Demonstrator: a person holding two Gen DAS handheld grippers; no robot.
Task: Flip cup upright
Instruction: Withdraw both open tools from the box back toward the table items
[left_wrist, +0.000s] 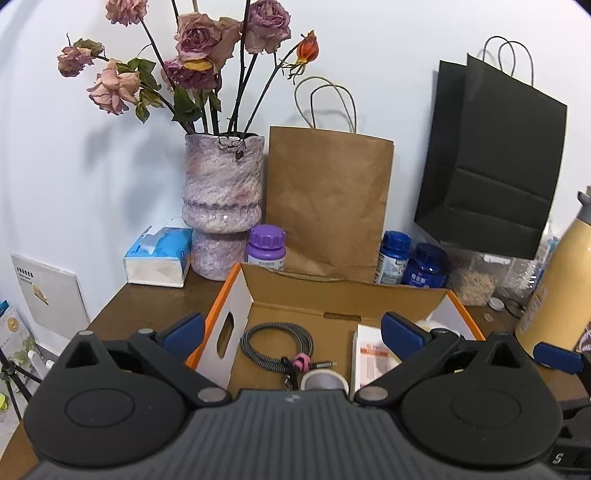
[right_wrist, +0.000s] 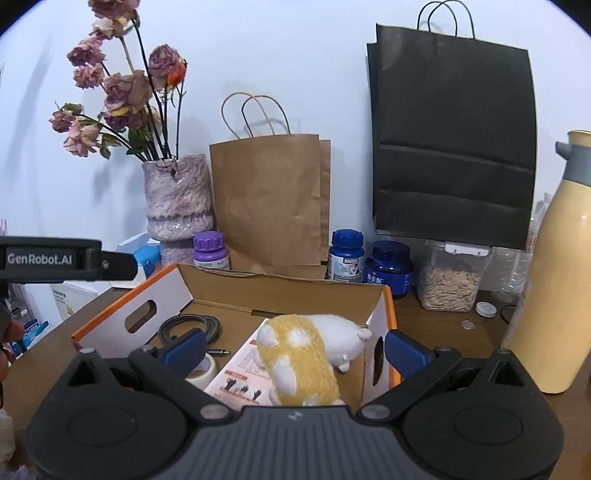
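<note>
The cup is a tall cream-yellow flask with a grey lid (left_wrist: 550, 288), and it stands upright on the brown table at the far right (right_wrist: 554, 277). My left gripper (left_wrist: 293, 330) is open over an orange-edged cardboard box (left_wrist: 218, 306), with nothing between its blue pads. My right gripper (right_wrist: 295, 349) is also open, left of the cup and apart from it. A yellow and white plush toy (right_wrist: 303, 362) lies in the box (right_wrist: 122, 314) beyond its fingers, untouched. One blue finger of the right gripper (left_wrist: 557, 356) shows beside the cup's base.
The box also holds a coiled cable (left_wrist: 273, 343), a tape roll (left_wrist: 325, 380) and a leaflet (left_wrist: 373, 358). Along the wall stand a vase of dried roses (left_wrist: 221, 206), a brown bag (left_wrist: 325, 206), a black bag (right_wrist: 454, 147), pill bottles (right_wrist: 347, 254) and a seed jar (right_wrist: 450, 280).
</note>
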